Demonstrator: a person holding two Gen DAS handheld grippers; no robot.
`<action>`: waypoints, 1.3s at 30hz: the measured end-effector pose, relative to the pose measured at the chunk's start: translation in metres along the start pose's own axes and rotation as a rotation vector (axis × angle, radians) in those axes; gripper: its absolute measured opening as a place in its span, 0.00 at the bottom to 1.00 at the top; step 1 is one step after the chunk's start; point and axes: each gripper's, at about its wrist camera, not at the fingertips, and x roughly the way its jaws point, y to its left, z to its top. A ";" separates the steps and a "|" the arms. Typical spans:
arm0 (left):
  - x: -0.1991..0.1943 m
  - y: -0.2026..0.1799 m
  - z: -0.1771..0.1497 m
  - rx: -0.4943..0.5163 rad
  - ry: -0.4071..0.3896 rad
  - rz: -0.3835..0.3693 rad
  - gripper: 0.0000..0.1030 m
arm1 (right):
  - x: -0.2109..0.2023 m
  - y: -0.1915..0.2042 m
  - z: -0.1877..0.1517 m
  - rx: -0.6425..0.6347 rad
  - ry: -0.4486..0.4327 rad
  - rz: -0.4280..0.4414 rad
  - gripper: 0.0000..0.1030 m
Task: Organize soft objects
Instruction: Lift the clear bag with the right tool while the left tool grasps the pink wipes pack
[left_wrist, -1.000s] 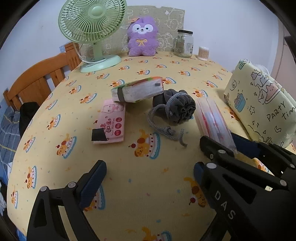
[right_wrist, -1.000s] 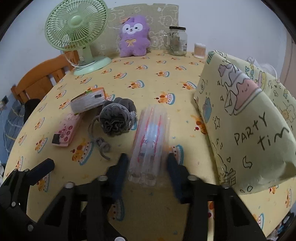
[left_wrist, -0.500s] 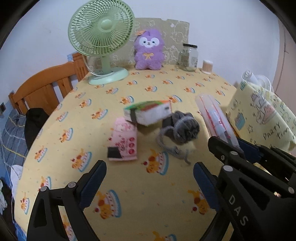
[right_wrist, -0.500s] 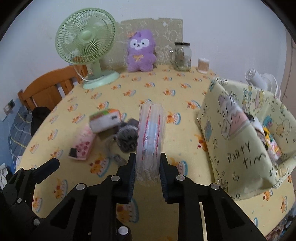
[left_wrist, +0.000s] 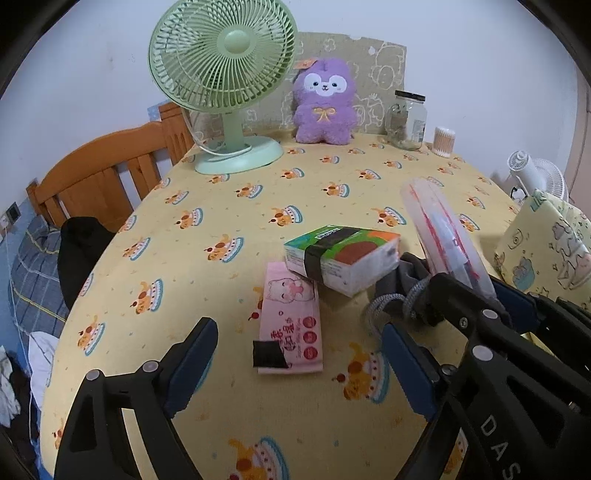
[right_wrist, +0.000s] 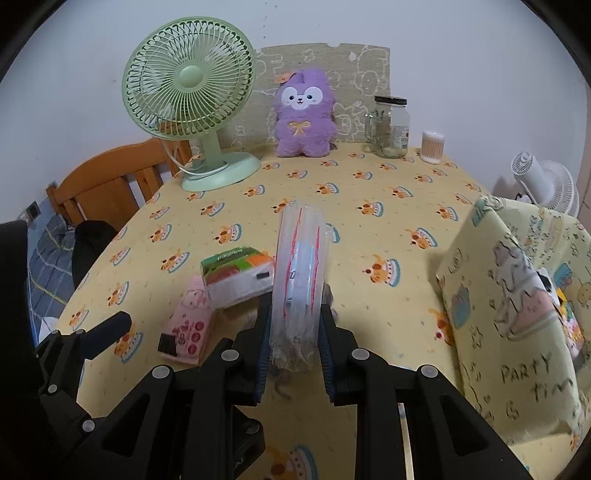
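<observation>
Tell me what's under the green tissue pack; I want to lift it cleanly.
The green tissue pack overlaps the pink tissue pack's far end. Its right edge hides part of the grey drawstring pouch.

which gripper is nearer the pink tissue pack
Left. The open left gripper hovers directly over the pink tissue pack; the right gripper, gripping the clear plastic pack, is further right.

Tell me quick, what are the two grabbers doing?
Left gripper: open, holding nothing.
Right gripper: jaws shut on the clear plastic packet, lifted off the table.
</observation>
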 end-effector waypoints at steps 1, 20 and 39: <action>0.002 0.001 0.002 -0.003 0.002 -0.005 0.89 | 0.001 0.000 0.001 -0.001 -0.001 0.000 0.26; 0.034 0.009 0.013 -0.039 0.100 -0.076 0.64 | 0.024 0.003 0.015 -0.004 0.001 -0.009 0.26; 0.029 0.011 0.006 -0.052 0.116 -0.028 0.38 | 0.022 0.007 0.011 -0.025 0.014 -0.003 0.26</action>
